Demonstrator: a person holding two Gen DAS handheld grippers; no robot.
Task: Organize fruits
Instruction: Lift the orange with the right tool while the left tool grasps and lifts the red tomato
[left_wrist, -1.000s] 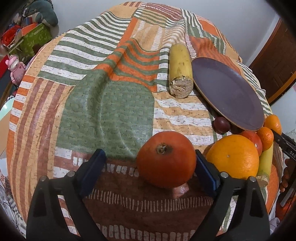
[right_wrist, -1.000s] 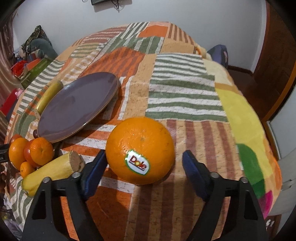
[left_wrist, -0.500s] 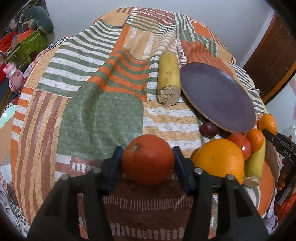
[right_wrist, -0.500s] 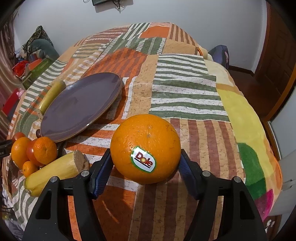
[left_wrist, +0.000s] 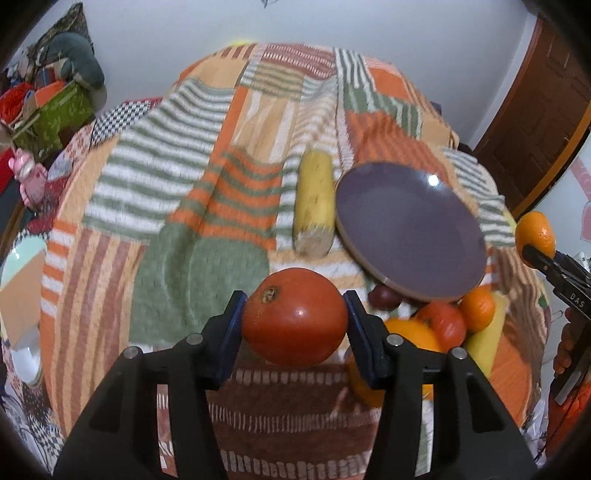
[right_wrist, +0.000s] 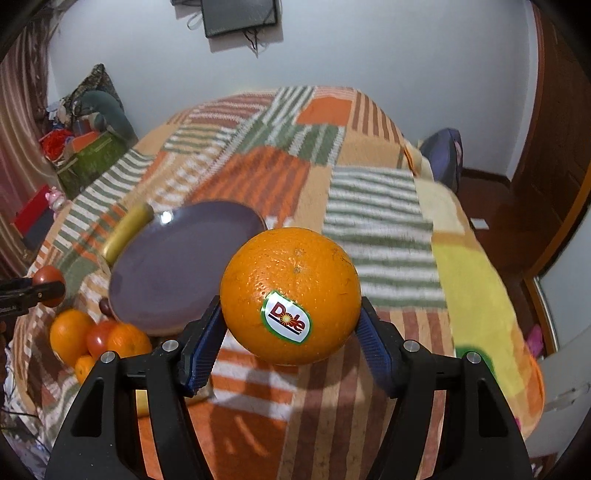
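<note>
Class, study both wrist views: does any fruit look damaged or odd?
Yes. The banana beside the purple plate looks cut short: its near end is a blunt, rough, brownish stump. The red-orange fruit and Dole orange look intact.

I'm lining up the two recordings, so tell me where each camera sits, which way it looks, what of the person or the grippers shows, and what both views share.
Left wrist: sits behind the left gripper, looking down along it across the table; its pads clamp a red tomato; the right gripper and fingers show at the right edge.
Right wrist: sits behind the right gripper, looking down across the table toward the wall; it clamps the stickered orange; the left gripper shows at the left edge.
Shared: the purple plate, banana, fruit pile, patchwork cloth.
</note>
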